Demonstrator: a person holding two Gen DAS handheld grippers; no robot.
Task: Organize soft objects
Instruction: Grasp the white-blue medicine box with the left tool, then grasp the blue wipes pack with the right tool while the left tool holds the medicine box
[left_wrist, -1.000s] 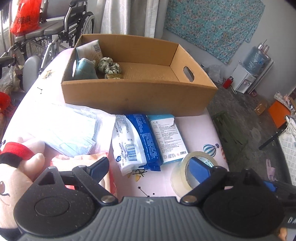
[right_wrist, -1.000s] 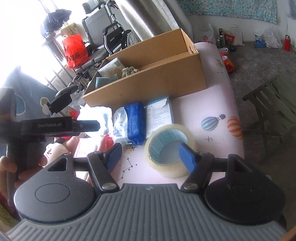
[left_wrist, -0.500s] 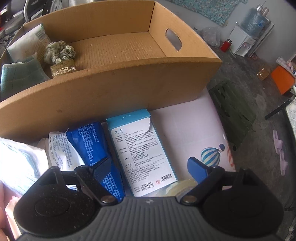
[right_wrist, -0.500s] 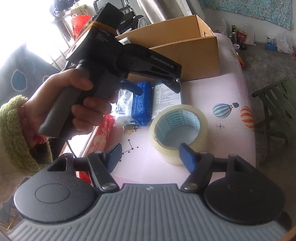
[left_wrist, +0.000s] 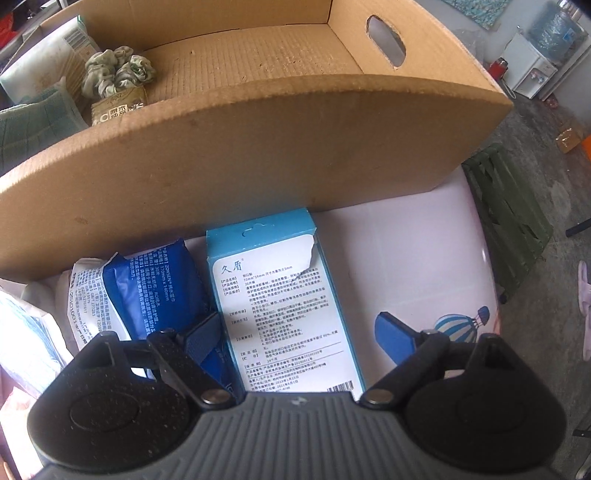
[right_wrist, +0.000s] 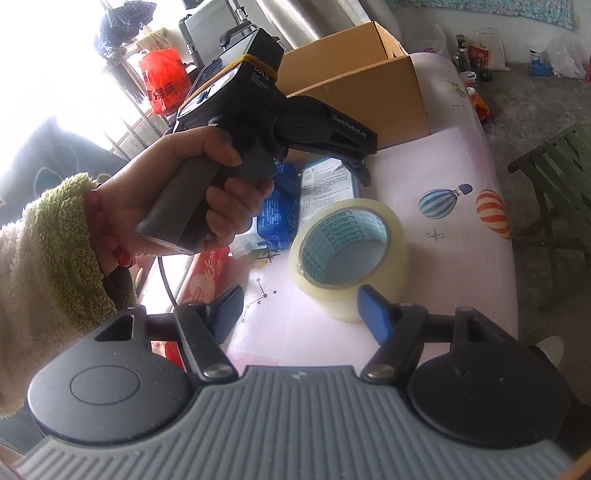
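The left gripper (left_wrist: 299, 334) is held open, its fingers straddling the light-blue box (left_wrist: 280, 306), which lies flat on the pink table (left_wrist: 406, 258) beside the blue packet (left_wrist: 155, 291), before the cardboard box (left_wrist: 258, 155). The right gripper (right_wrist: 299, 310) is held open, empty, near the tape roll (right_wrist: 347, 254).

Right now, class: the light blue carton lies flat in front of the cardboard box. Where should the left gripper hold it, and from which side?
Grip the light blue carton across its two long edges, coming from above. It lies flat and narrow; the open left gripper already straddles it. A blue packet crowds one edge.
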